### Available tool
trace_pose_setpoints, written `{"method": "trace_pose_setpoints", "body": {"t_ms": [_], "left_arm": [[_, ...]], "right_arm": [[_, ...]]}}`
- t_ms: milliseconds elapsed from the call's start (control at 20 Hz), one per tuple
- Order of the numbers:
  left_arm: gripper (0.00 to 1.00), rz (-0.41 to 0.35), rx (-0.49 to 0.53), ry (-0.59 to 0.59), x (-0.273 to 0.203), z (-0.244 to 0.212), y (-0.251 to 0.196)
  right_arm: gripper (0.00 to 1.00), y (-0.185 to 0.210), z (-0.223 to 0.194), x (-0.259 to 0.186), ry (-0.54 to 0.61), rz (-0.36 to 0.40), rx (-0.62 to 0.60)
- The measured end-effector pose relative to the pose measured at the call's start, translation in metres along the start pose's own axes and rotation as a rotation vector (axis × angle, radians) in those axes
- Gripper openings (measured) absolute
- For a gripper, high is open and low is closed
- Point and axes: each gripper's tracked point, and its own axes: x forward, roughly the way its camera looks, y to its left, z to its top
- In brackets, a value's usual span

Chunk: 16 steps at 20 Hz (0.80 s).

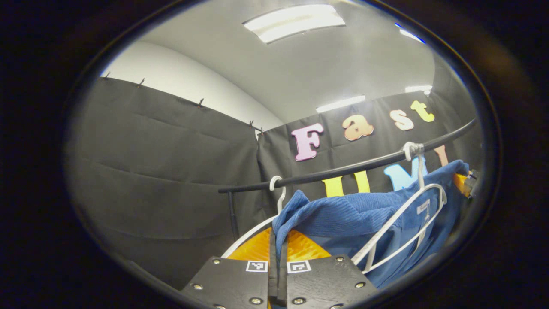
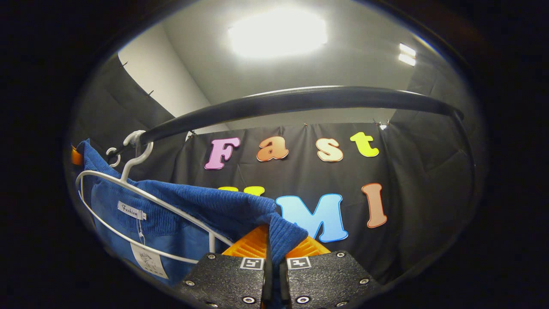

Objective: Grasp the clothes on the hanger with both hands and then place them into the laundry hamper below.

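Blue garment pinched between both tools' fingers.

ribbed blue cloth garment, smooth white hanger

Black rail carries white hanger, blue garment draped.

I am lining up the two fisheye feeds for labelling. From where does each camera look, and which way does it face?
Left gripper view: rides on the left gripper, looking forward and upward at the blue ribbed knit garment; its own fingers pinch one end of the cloth.
Right gripper view: rides on the right gripper, looking upward past the black clothes rail; its own fingers pinch the other end.
Shared: the garment, the white wire hanger, the rail.
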Motion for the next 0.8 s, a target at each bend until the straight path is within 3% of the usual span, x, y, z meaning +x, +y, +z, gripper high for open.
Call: {"method": "trace_pose_setpoints", "body": {"t_ms": [100,200,250,350,400,500,800], "left_arm": [[0.06,-0.025,-0.007,0.038,0.012,-0.018,-0.007],[0.0,-0.045,-0.02,0.073,0.018,-0.034,-0.01],[0.06,-0.054,-0.026,0.089,0.019,-0.042,-0.011],[0.01,-0.081,-0.05,0.117,0.022,-0.055,-0.014],[0.06,-0.094,-0.065,0.126,0.027,-0.063,-0.017],[0.01,-0.12,-0.101,0.13,0.035,-0.069,-0.025],[0.01,-0.14,-0.143,0.201,0.043,-0.108,-0.035]], "right_arm": [[0.06,-0.002,-0.007,0.001,0.018,-0.008,-0.008],[0.06,-0.003,-0.013,-0.001,0.036,-0.013,-0.022],[0.06,-0.003,-0.016,-0.001,0.042,-0.015,-0.032],[0.06,-0.008,-0.026,0.006,0.053,-0.028,-0.057],[0.06,-0.013,-0.034,0.011,0.065,-0.041,-0.064],[0.06,-0.018,-0.051,0.022,0.102,-0.061,-0.059],[0.06,-0.016,-0.088,0.034,0.167,-0.069,-0.071]]}}
